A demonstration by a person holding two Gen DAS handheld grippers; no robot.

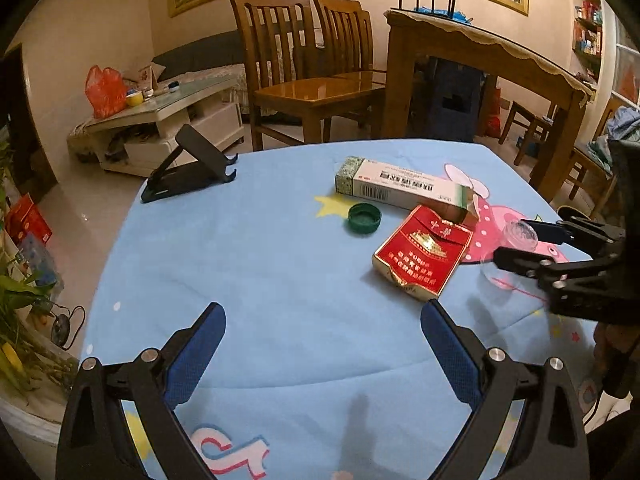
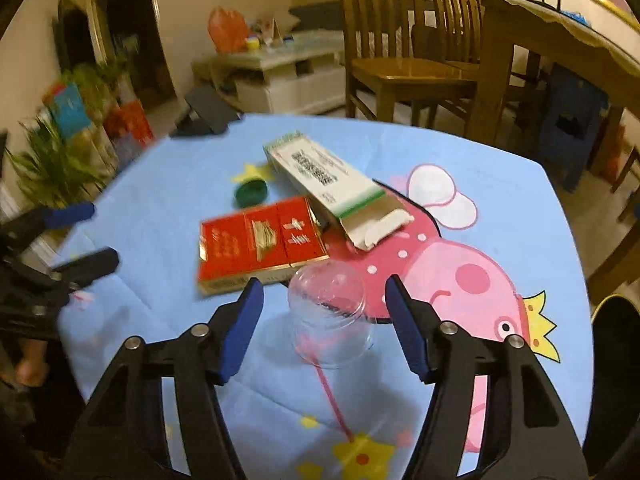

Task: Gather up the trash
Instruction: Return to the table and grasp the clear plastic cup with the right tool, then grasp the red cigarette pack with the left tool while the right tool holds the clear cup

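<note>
So the table [image 1: 280, 280] has a light blue cartoon tablecloth on it, big pink pig print [image 2: 452, 276] plus some yellow stars. It's a lived-in room: two wooden chairs [image 1: 304, 64] behind the table, a tall wooden table [image 1: 480, 52] with a lace-edged cover to the right, a white TV stand [image 1: 168, 120] further back with an orange plastic bag [image 1: 105, 91] on top, framed paintings on the wall, potted plants down the left side.

Trash on the cloth: a red cigarette pack [image 1: 422, 252] lying flat, a long white and green carton [image 1: 404, 190] with its end flap open, sitting just behind the pack and touching it, and a green bottle cap [image 1: 364, 219] just left of those two, opening up. A black folding phone stand [image 1: 190, 170] sits at the far left corner, well apart from the rest.

The clear plastic cup [image 2: 328, 314] stands upside down right beside the red pack's near edge. The right gripper [image 2: 324, 300] is low over the cloth with its blue pads spread either side of the cup, not touching it as far as I can tell. The left gripper [image 1: 323, 322] hovers over bare cloth, spread wide, nothing in it.
</note>
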